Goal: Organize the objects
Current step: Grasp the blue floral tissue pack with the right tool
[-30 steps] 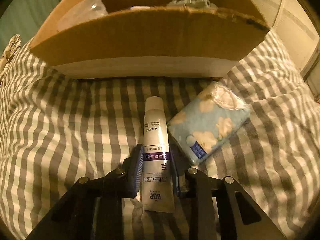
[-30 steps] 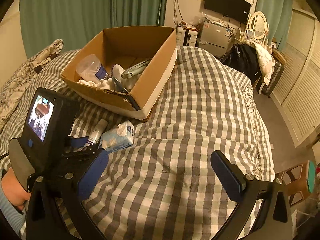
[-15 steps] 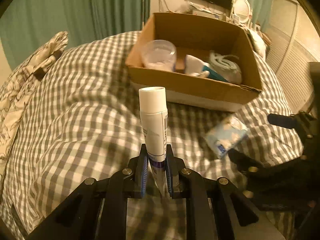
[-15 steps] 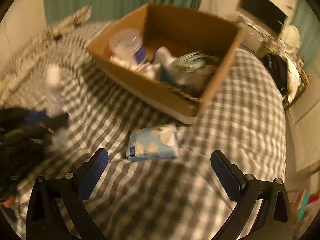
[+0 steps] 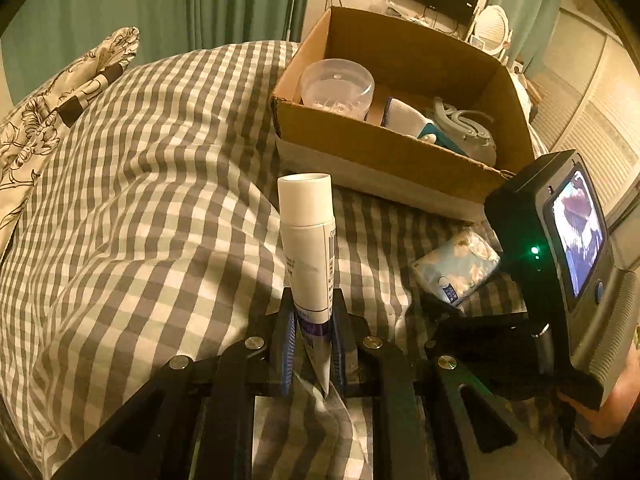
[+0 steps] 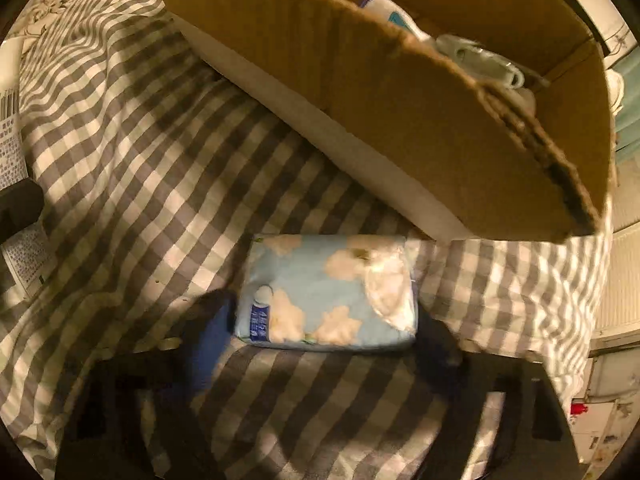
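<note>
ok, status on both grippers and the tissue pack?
Left gripper shut on white tube, lifted. Right gripper open, fingers straddling tissue pack on the bed. Cardboard box just beyond, nothing blocking.

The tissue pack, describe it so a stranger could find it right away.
Find the cardboard box on the checked bedspread. Just in front of its near wall lies the tissue pack, flat on the cloth. It is the only soft, pale blue packet printed with white clouds.

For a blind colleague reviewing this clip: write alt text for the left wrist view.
The left gripper is shut on a white squeeze tube, held upright above a grey-and-white checked bedspread. Beyond it sits an open brown cardboard box holding a clear plastic tub; a light-blue floral tissue pack lies by the box.
</note>
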The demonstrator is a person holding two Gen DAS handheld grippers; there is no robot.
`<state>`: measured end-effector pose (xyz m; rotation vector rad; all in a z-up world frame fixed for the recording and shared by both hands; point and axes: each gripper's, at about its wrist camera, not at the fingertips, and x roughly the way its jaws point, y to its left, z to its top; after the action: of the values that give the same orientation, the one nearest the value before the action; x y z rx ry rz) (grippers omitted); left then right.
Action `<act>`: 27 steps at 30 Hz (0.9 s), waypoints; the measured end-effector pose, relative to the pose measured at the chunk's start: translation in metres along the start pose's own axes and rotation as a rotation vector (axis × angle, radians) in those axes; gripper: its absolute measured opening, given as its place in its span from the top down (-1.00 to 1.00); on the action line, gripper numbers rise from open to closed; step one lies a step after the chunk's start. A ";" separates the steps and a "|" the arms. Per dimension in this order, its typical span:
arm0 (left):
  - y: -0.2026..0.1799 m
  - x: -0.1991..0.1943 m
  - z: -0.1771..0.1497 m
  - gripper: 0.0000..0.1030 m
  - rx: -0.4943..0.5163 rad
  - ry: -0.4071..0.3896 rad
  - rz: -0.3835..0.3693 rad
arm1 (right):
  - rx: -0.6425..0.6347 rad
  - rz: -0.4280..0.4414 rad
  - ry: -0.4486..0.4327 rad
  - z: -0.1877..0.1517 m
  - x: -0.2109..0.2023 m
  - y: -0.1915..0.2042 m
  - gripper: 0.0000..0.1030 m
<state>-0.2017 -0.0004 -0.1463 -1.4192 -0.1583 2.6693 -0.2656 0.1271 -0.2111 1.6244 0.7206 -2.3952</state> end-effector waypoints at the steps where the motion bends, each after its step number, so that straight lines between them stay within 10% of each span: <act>1: 0.000 -0.002 -0.001 0.70 0.001 -0.003 -0.001 | -0.001 -0.001 -0.009 -0.001 -0.002 0.000 -0.42; 27: -0.061 -0.152 0.032 0.70 0.171 -0.232 -0.070 | 0.148 0.069 -0.534 -0.066 -0.250 -0.041 -0.41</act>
<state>-0.1404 0.0358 0.0050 -1.0347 0.0008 2.7077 -0.1271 0.1605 0.0090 0.9450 0.3884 -2.6992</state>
